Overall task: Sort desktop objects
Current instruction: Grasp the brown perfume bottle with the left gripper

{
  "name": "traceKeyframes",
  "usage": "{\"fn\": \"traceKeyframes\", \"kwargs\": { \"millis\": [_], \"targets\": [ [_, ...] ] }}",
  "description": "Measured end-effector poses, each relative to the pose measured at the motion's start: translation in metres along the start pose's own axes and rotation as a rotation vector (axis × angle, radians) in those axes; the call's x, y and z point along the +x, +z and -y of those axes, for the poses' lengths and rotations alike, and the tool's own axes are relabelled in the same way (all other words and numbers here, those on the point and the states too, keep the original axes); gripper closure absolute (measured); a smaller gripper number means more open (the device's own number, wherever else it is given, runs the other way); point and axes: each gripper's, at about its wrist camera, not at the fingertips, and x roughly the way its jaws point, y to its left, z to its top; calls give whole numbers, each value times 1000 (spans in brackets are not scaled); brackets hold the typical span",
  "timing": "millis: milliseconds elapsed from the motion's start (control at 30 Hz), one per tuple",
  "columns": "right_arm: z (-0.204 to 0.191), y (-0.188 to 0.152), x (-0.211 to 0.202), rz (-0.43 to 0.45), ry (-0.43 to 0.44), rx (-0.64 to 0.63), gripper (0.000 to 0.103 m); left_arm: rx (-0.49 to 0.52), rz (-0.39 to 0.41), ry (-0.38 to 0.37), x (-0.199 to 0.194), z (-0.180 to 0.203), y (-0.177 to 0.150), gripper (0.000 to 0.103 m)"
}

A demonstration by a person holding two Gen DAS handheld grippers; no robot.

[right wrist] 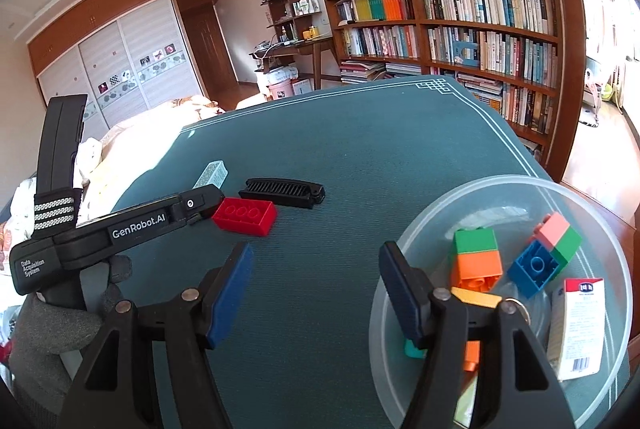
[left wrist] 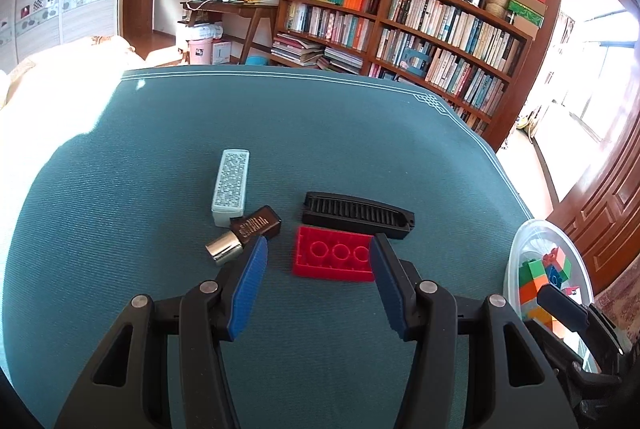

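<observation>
Left gripper (left wrist: 318, 249) — jaws spread, nothing between the blue pads (left wrist: 250, 285), hanging over the teal tablecloth (left wrist: 320, 133). The red building brick (left wrist: 334, 259) lies studs-down, 3 round sockets facing up, just ahead of the tips; in the left wrist view its right end sits behind the right pad, and whether they touch I cannot tell.

Just behind the brick: a black folding comb (left wrist: 356, 214), teeth up, lying flat. To the brick's left: a small brown bottle with a silver cap (left wrist: 244, 235) on its side, cap toward the camera, its base against the near end of a pale blue-white box with printed text (left wrist: 231, 187), also lying flat.

Right gripper (right wrist: 316, 255) — also spread and empty. Its left pad is over bare cloth; its right finger overlaps the rim of the clear plastic bowl (right wrist: 440, 205) at the table's right side. Inside the bowl: a green-on-orange brick stack (right wrist: 476, 261), a blue brick joined to pink and green ones (right wrist: 540, 257), a yellow brick (right wrist: 476, 297) partly hidden by the finger, more orange and teal pieces lower down, and a white carton with a red-blue label and barcode (right wrist: 576, 325).

From the right wrist view the left gripper's black body reaches in from the left, held by a grey-gloved hand (right wrist: 60, 321), its tip next to the red brick.
</observation>
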Motion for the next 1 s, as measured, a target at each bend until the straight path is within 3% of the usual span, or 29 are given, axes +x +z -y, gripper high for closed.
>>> {"fn": "traceKeyframes", "kwargs": {
  "millis": [367,800,900,1000],
  "targets": [
    [-22,-2,21,-45,32,-41,33,-10,-50,94,38,-34,6,47],
    [-37,-5,51,-102,37,-76,33,32,-61,70,55,-28,2,47],
    [-37,-6,58,-124,40,-69,33,20,-62,66,55,-32,1,74],
    [-37,-8,65,-142,38,-64,33,23,-56,55,51,-32,-3,79]
  ]
}}
